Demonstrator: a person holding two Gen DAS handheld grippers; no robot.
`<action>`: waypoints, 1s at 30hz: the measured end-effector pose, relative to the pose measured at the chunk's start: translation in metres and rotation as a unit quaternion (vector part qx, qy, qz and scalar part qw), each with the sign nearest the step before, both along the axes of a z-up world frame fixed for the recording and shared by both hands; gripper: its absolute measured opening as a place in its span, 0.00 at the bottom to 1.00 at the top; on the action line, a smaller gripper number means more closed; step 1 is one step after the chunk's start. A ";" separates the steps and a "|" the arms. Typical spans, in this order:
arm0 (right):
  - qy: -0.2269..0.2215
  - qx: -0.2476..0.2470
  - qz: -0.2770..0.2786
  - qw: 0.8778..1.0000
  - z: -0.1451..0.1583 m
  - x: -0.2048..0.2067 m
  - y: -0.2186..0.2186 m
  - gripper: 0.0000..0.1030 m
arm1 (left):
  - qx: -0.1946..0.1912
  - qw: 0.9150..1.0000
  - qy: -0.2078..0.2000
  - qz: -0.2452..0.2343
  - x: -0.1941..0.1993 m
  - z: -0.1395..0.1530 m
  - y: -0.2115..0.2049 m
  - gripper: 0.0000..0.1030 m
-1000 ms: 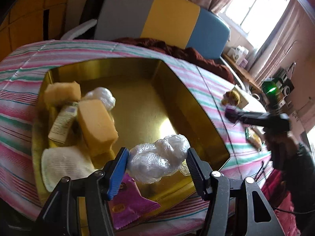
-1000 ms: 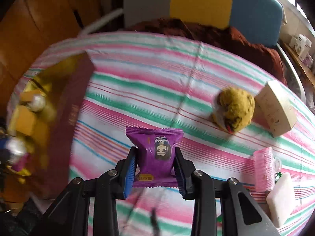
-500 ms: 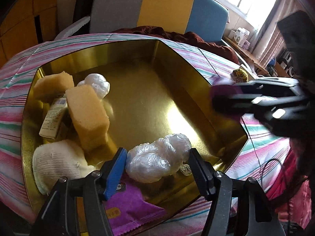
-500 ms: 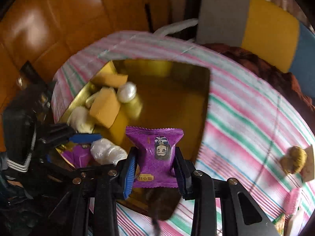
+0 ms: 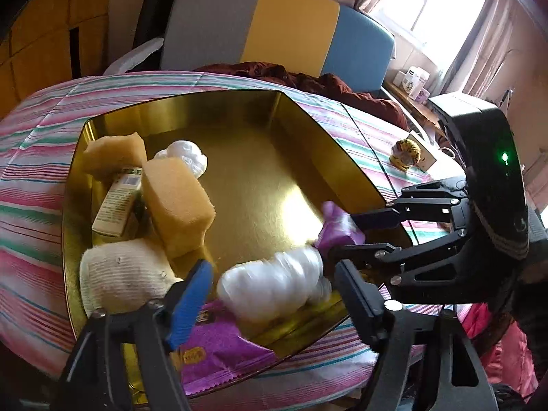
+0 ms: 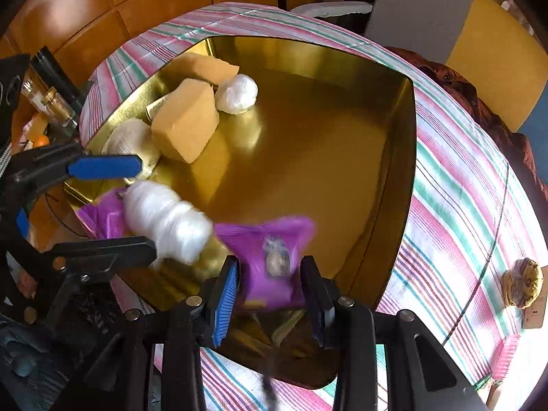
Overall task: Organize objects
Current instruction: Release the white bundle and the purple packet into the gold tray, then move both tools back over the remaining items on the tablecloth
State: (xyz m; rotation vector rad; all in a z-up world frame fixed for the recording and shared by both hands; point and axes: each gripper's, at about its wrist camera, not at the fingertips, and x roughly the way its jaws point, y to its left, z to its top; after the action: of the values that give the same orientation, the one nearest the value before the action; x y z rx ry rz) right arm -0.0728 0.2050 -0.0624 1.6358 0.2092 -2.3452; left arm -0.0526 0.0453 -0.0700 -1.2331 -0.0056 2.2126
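Note:
A gold box point(image 5: 205, 116) point(image 6: 400, 157) sits on the striped tablecloth point(image 5: 30, 157). My left gripper point(image 5: 272, 270) point(image 6: 147, 205) hangs over its near corner with jaws opening. A white plastic bundle point(image 5: 274, 291) point(image 6: 167, 219) is blurred and loose between them, over a purple packet point(image 5: 219, 342) lying in the box. My right gripper point(image 6: 270, 267) point(image 5: 342, 234) is just beside it. Its pads are on a second purple packet point(image 6: 270, 260), which is blurred, and its jaws are starting to open. Two yellow sponges point(image 5: 178, 205), a cream cloth point(image 5: 120, 274), a small white bundle point(image 5: 185, 154) and a tube point(image 5: 118, 202) fill the box's left side.
A yellow striped soft toy point(image 6: 522, 282) point(image 5: 406, 152) and a beige carton point(image 6: 532, 311) lie on the cloth to the right. A grey, yellow and blue chair point(image 5: 291, 24) stands behind the table. Bottles point(image 6: 51, 99) stand off the table's left edge.
My right gripper carried the purple packet from over the cloth to the box's near corner, beside the left gripper. The left jaws widened and the white bundle came loose.

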 end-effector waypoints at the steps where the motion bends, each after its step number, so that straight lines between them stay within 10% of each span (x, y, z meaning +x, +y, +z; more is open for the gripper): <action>1: 0.000 0.001 -0.002 1.000 -0.001 0.000 0.000 0.37 | 0.000 1.000 0.000 0.002 0.000 0.000 0.000 0.78; 30: 0.141 -0.032 -0.156 0.977 0.051 0.054 0.034 0.80 | -0.038 0.989 0.125 0.068 0.025 0.060 0.016 0.88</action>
State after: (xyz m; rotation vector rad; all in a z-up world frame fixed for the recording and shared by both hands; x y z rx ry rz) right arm -0.0190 0.2388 -0.0113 1.3850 -0.0757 -2.7850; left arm -0.0281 0.0612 -0.0096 -1.0114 0.0975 2.4944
